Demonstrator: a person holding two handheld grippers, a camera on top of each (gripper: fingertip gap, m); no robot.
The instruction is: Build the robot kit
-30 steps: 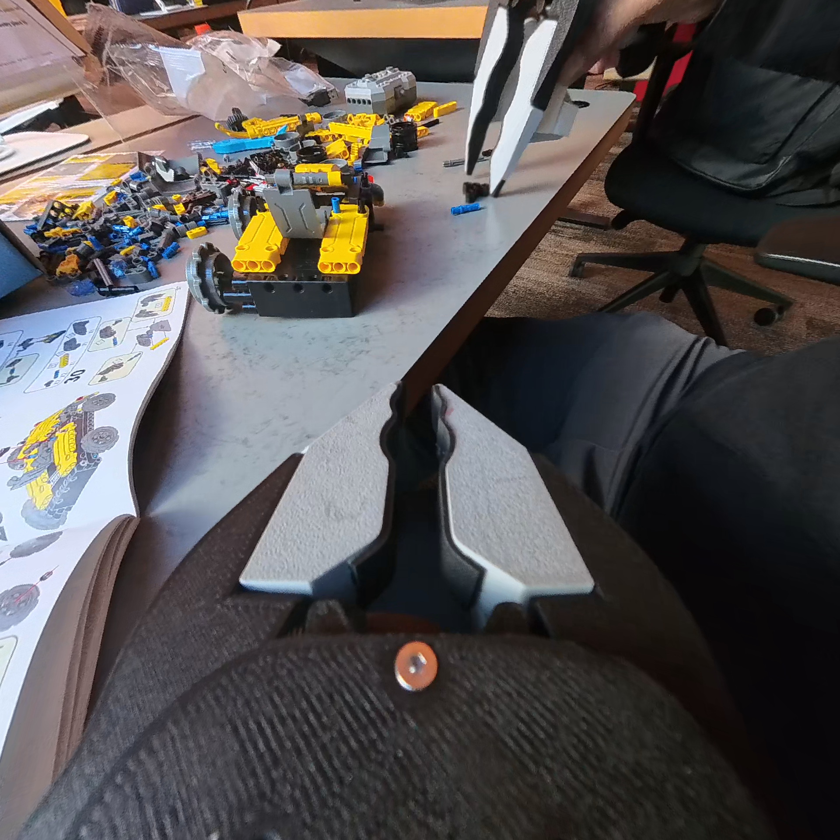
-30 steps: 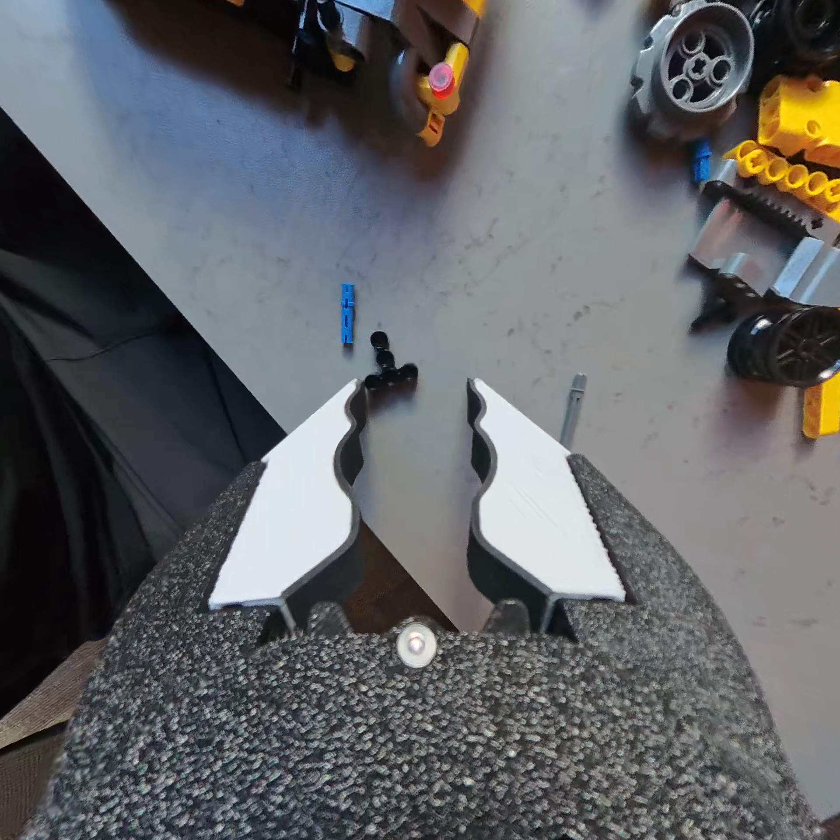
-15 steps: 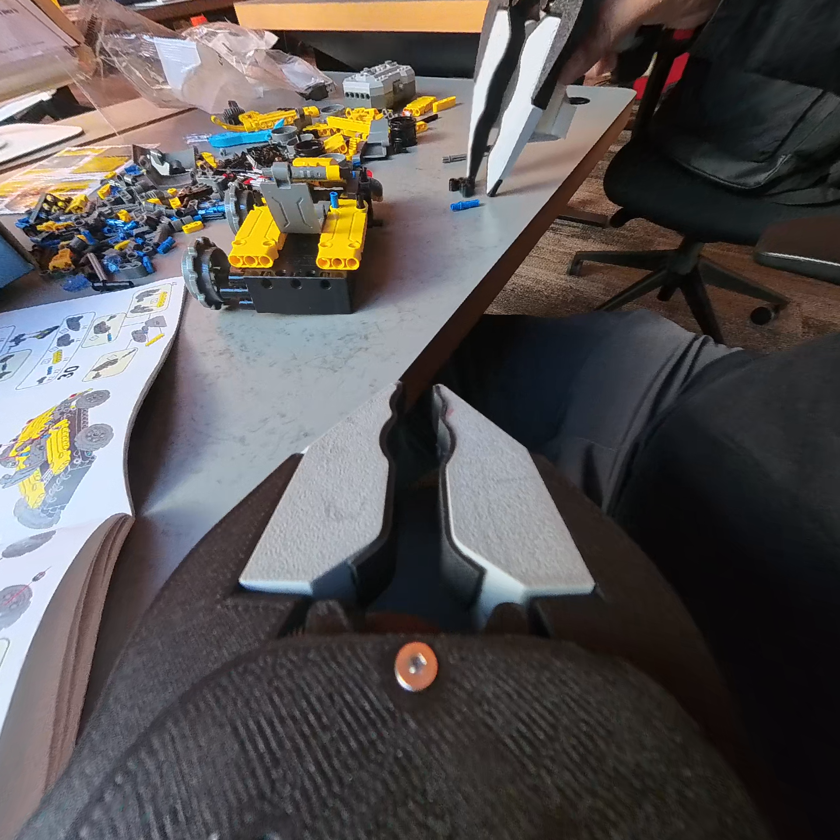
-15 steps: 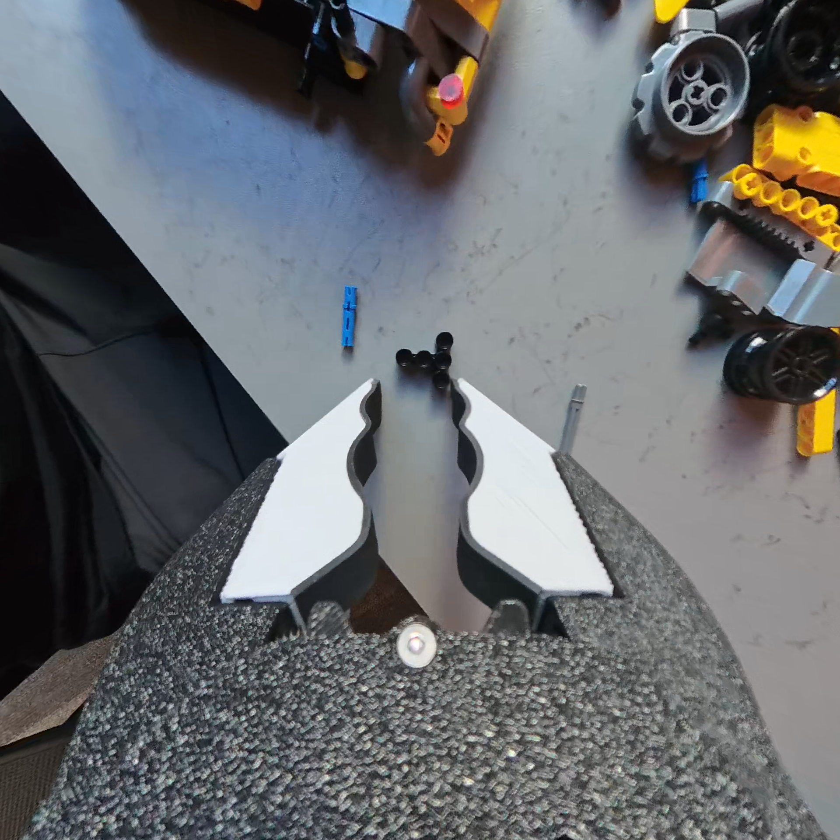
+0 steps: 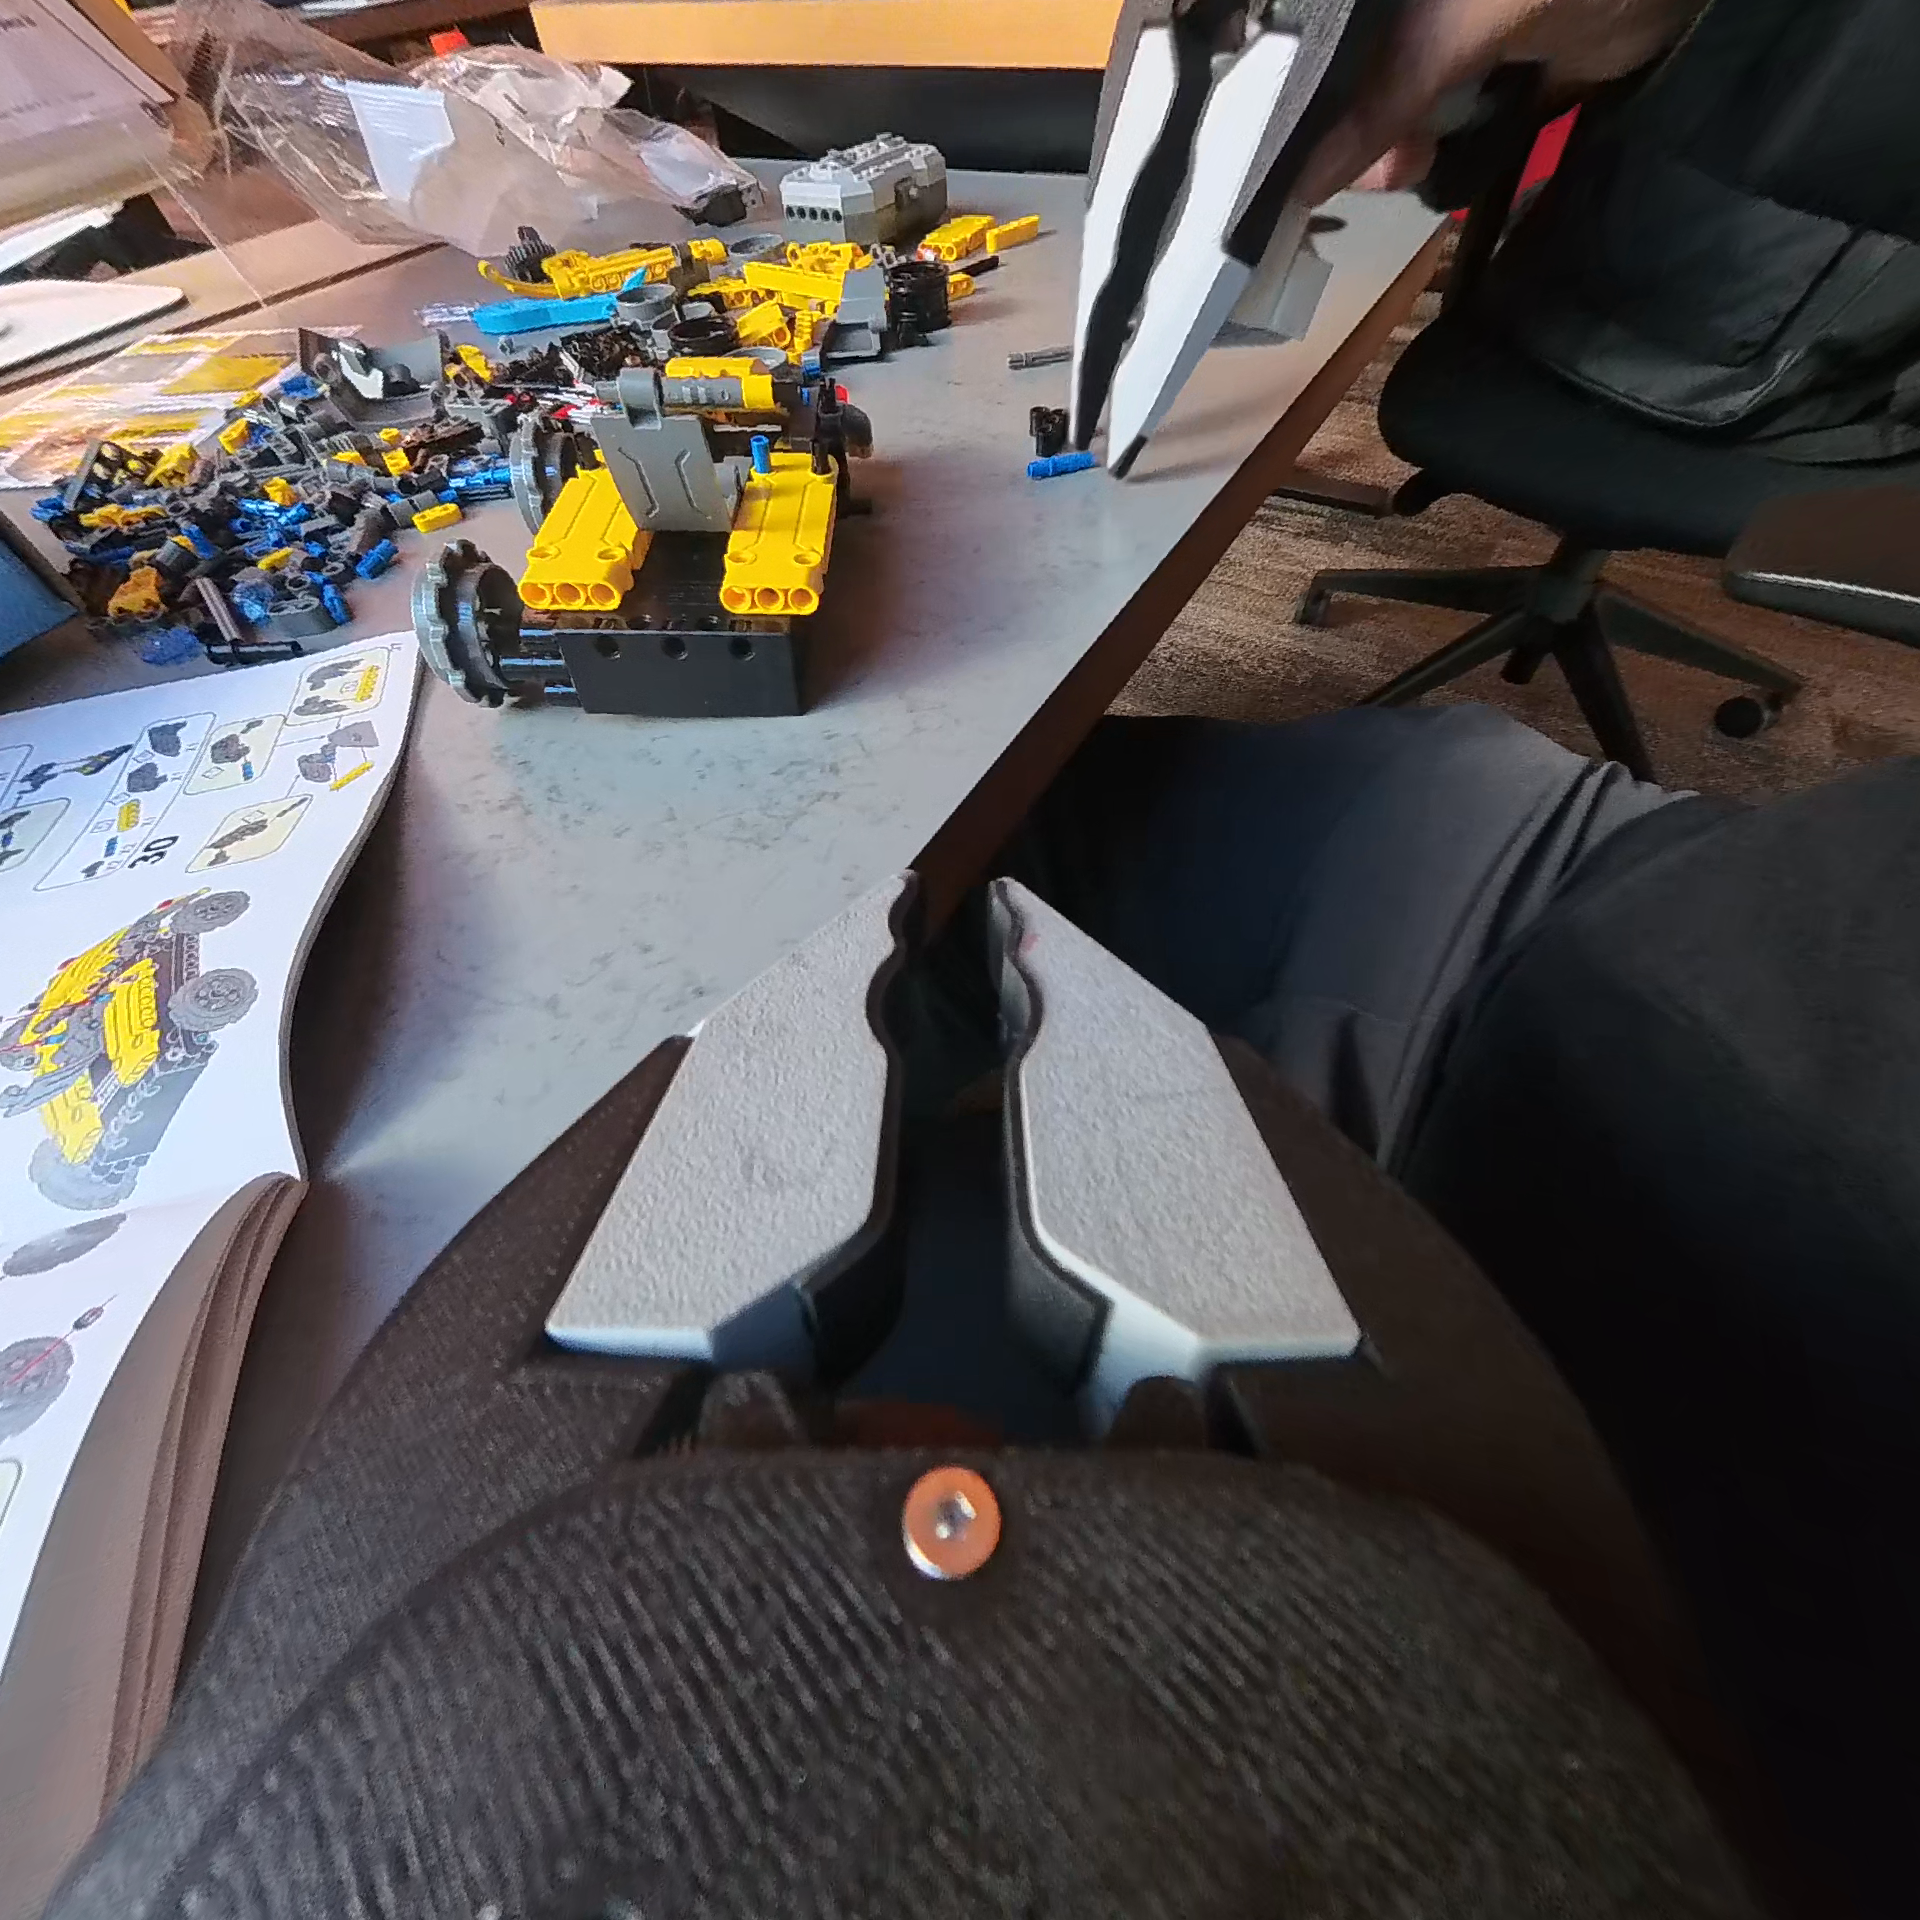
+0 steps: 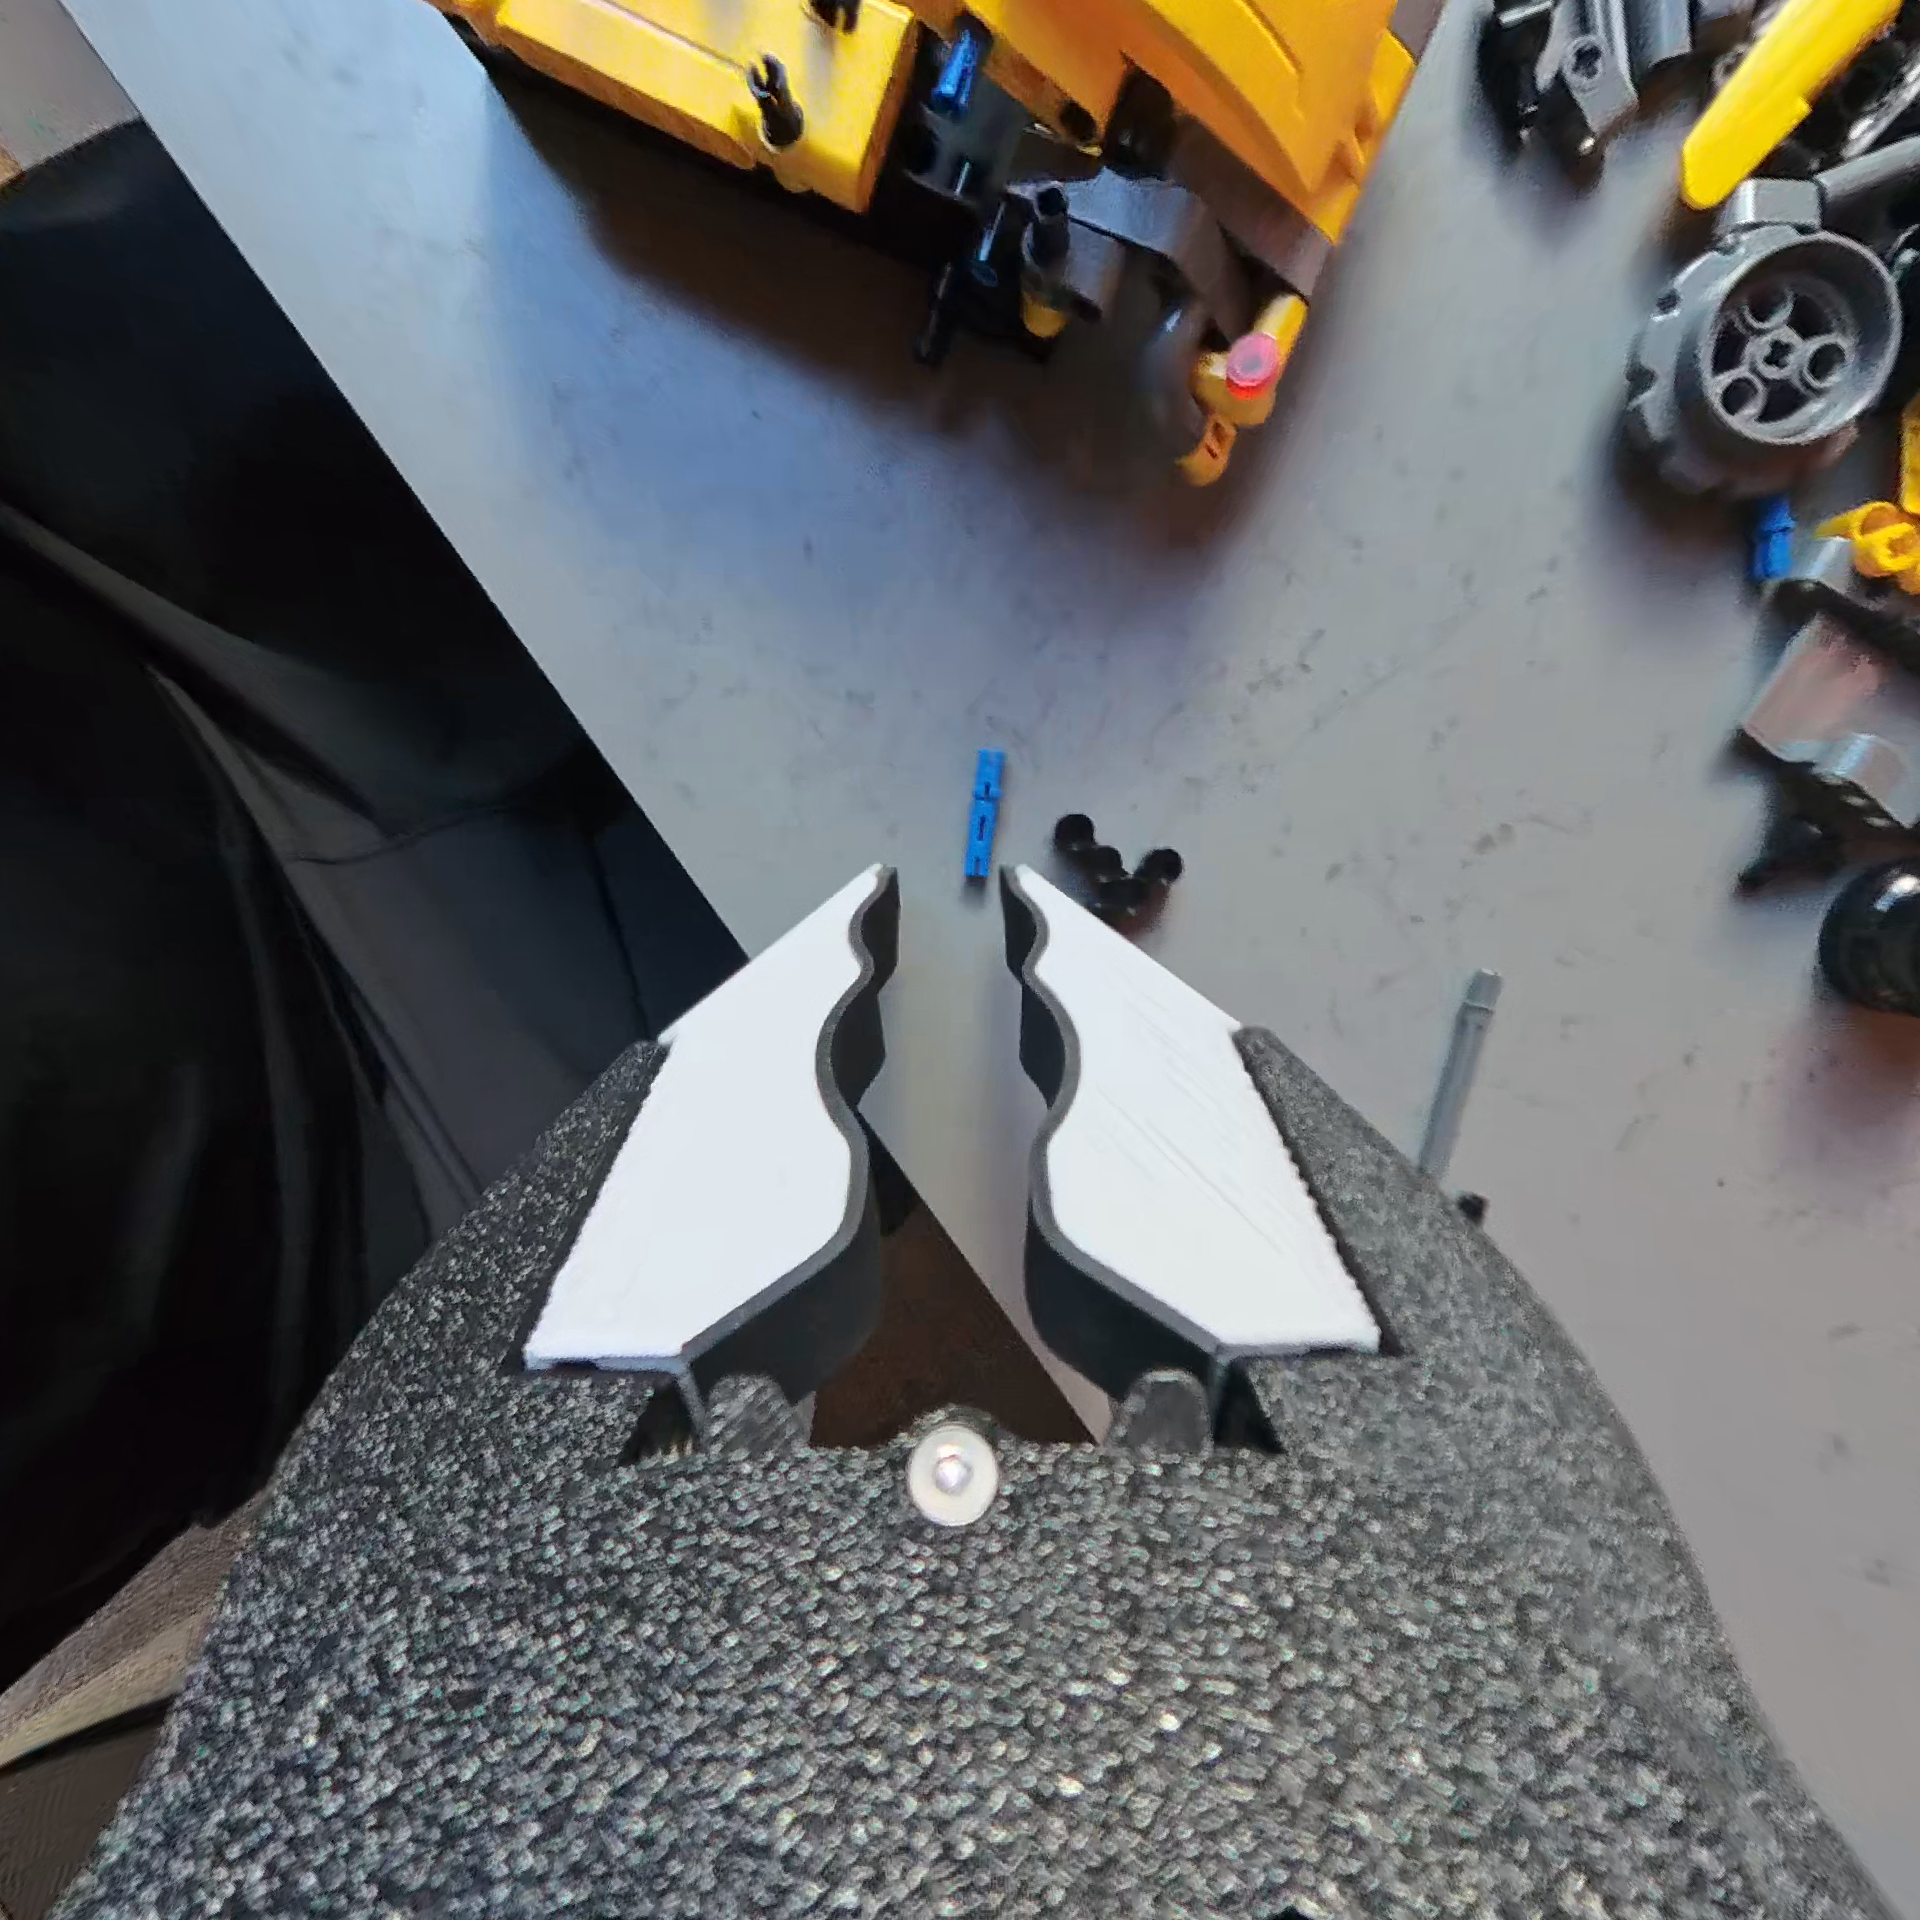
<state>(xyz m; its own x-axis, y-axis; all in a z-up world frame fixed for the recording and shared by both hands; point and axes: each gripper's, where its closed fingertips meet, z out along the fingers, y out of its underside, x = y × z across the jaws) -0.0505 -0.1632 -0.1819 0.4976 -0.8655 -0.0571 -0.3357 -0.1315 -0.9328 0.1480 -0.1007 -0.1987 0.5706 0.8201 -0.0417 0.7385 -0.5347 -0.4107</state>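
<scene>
The right gripper points steeply down at the grey surface near its edge, fingers a little apart and holding nothing. The blue pin lies flat just ahead of the gap between the tips, roughly in line with it, so the fingers could straddle it; whether a tip touches it I cannot tell. A small black connector sits just right of the pin, close beside the right fingertip. A thin grey axle lies farther right, apart from both.

The left gripper is held low at the near edge of the surface, above the person's lap, well away from the parts. Its fingers stand nearly together with a narrow gap, and nothing shows between them.

Across the surface stands a half-built yellow and black model, likely kept central for easy reach. Loose parts are heaped behind it. An open instruction booklet lies to the left.
</scene>
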